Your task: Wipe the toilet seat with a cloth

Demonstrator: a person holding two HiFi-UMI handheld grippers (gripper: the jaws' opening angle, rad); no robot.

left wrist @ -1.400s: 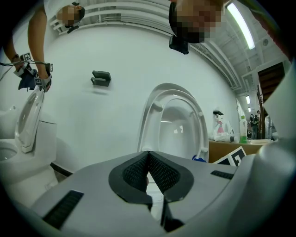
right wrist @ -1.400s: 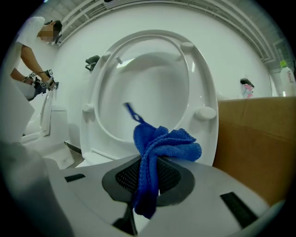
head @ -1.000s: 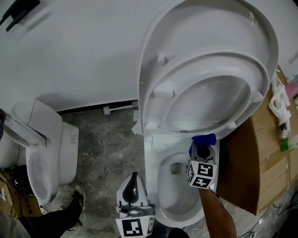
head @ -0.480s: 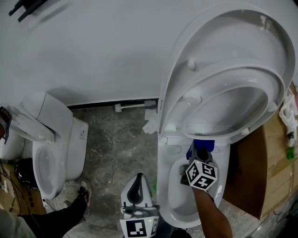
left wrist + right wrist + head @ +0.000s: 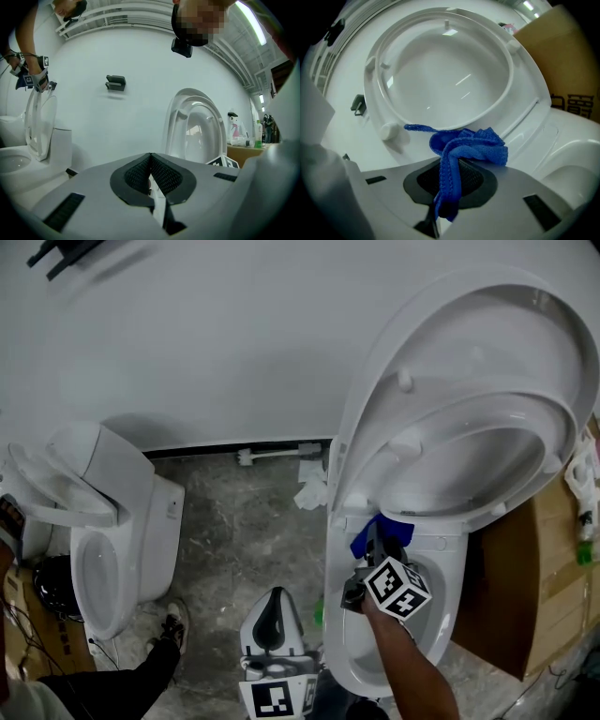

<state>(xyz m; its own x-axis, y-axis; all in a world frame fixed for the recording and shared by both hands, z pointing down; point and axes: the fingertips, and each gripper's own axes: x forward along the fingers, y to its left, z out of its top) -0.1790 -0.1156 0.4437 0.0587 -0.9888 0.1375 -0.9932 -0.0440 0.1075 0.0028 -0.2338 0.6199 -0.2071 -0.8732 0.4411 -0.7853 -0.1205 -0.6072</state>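
The white toilet seat (image 5: 370, 465) stands raised against its lid (image 5: 487, 315), its underside and bumpers facing me. My right gripper (image 5: 373, 554) is shut on a crumpled blue cloth (image 5: 379, 532) at the seat's lower left edge, over the rear of the bowl rim (image 5: 442, 549). In the right gripper view the blue cloth (image 5: 461, 143) bunches out of the right gripper (image 5: 451, 176) just below the seat ring (image 5: 377, 108); whether it touches is unclear. My left gripper (image 5: 272, 604) hovers left of the bowl. It is shut and holds nothing in the left gripper view (image 5: 150, 173).
A second toilet (image 5: 112, 549) with a raised seat stands at the left. A cardboard box (image 5: 516, 559) flanks the main toilet on the right, with bottles (image 5: 581, 521) on it. A person's shoe (image 5: 173, 629) rests on the grey floor. A wall pipe (image 5: 272, 454) runs behind.
The right gripper has slid left along the rear of the bowl with the cloth and rolled. The head view has shifted, so the toilet sits further right. The left gripper has drifted only slightly.
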